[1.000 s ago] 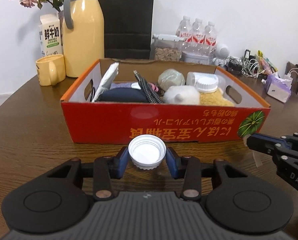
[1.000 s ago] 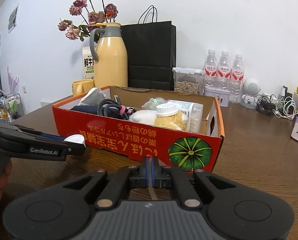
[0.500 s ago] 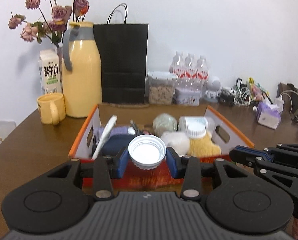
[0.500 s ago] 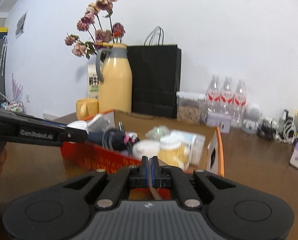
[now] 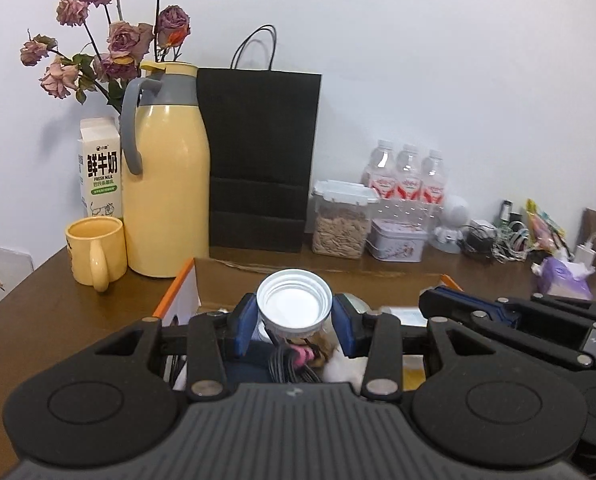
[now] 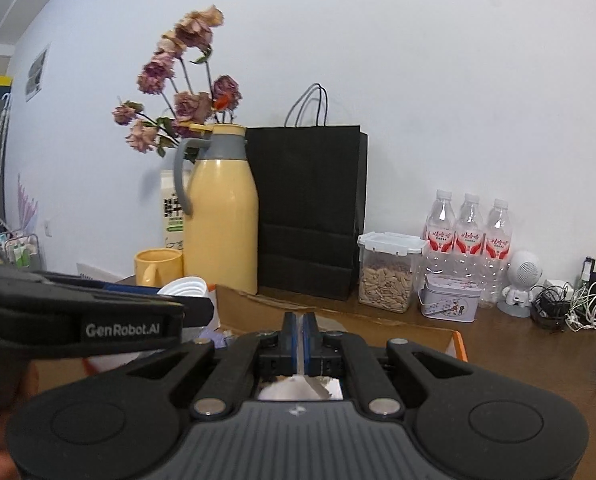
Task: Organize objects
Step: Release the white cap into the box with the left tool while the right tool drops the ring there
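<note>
Because the white screw cap (image 5: 293, 303) sits squeezed between its fingers, the left gripper (image 5: 293, 322) hovers over the cardboard box (image 5: 298, 278), probably for dropping; the right gripper (image 6: 299, 340) is pressed closed, empty.

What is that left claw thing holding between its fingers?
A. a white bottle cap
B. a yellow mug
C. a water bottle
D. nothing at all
A: the left gripper has its blue fingers pressed against both sides of a white cap, held above the box; the mug stands apart on the table.
</note>
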Demonstrator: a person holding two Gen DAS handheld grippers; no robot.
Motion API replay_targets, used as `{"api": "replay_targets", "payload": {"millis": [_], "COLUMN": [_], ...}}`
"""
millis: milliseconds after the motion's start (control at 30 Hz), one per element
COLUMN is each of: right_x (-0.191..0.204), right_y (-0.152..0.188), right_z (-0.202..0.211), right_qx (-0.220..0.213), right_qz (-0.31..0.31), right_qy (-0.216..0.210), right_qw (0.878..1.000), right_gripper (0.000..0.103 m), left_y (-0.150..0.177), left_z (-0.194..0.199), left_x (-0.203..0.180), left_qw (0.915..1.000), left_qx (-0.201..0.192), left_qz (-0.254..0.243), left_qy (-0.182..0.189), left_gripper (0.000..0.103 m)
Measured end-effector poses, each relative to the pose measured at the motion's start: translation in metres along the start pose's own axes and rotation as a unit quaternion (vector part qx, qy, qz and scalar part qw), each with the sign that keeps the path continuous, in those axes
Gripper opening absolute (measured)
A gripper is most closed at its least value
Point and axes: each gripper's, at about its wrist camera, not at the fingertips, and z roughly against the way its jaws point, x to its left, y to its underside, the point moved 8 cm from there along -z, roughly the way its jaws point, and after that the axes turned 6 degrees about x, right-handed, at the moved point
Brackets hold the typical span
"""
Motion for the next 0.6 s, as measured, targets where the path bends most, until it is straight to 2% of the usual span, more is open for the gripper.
{"api": "replay_targets", "payload": {"millis": [233,467,533,600], "right_x": [-0.012,-0.016,-0.016,-0.018], "right_y": [0.017,0.030,0.032,0.032], "right_z": [-0.037,-0.048,-0.046,-0.043], "right_qx": [0.027,0.051,0.050,0.047], "right_qz": [-0.029,-0.037,-0.037,-0.040], "right_qy": [-0.007,-0.006,-0.003,0.002], "right_qw": [0.999,0.998,0.998,0.998], "right_gripper": [0.002,0.003,0.004,0.010], "left_y": [0.018,0.025,0.025,0.025], "left_z": [-0.037,-0.041,-0.039,-0.036], "left_x": [0.013,0.015,0.014,0.014], "left_qw": [0.9995,0.9993,0.9993,0.9993], "left_qx": [0.030,0.031,0.026,0.020], "left_qz": [0.006,-0.007,-0.010,-0.012], "left_qy": [-0.008,-0.020,-0.024,-0.030], "left_gripper": [0.041,0.041,0.045,0.058]}}
